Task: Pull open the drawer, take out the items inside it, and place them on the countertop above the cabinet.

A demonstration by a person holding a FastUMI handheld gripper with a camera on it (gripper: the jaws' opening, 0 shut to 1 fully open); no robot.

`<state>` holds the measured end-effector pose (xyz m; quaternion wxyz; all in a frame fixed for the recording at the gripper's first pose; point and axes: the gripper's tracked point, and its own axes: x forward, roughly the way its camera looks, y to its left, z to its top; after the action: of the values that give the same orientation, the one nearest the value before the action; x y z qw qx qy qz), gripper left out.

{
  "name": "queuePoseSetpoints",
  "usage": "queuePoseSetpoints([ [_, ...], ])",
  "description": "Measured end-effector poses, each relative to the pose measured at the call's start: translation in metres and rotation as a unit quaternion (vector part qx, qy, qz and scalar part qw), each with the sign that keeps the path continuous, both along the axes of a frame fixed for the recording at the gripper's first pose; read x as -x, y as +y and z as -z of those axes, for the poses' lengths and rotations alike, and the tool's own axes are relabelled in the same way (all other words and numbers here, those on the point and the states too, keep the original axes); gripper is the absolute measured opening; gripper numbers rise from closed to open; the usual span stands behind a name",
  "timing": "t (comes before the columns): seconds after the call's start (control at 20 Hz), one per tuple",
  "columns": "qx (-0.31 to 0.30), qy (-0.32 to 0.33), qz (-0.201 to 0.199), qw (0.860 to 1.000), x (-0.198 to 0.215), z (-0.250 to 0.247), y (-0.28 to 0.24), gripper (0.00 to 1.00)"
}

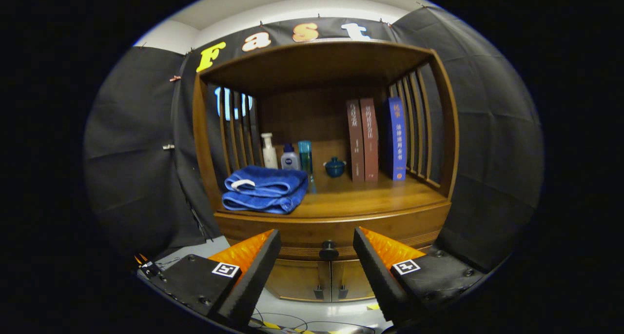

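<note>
Fingers (pixel 317 248) spread wide and empty before the closed drawer's dark knob (pixel 328 250), folded blue towel (pixel 264 188), bottles (pixel 287 154), small teal pot (pixel 335 167) and upright books (pixel 375 139) crowding the countertop (pixel 385 200) above

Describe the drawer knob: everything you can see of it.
The knob is small, dark and round, on a short stem, seemingly metal or dark wood. It sits mid-front on the drawer, which is shut, above the two cabinet doors. The tongs stand open, one finger either side of it, nothing touching it.

Blue book (pixel 396 138) spine: "法律适用全书".
</note>
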<state>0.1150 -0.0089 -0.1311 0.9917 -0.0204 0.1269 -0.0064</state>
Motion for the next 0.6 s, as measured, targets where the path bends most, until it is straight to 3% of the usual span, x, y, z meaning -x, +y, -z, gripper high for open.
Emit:
queuePoseSetpoints([
  [0.4, 0.001, 0.074, 0.022, 0.997, -0.071, 0.091, -0.018, 0.94],
  [0.5, 0.009, 0.096, 0.030, 0.995, -0.080, 0.115, -0.023, 0.79],
  [0.6, 0.011, 0.117, 0.038, 0.992, -0.087, 0.129, -0.027, 0.78],
])
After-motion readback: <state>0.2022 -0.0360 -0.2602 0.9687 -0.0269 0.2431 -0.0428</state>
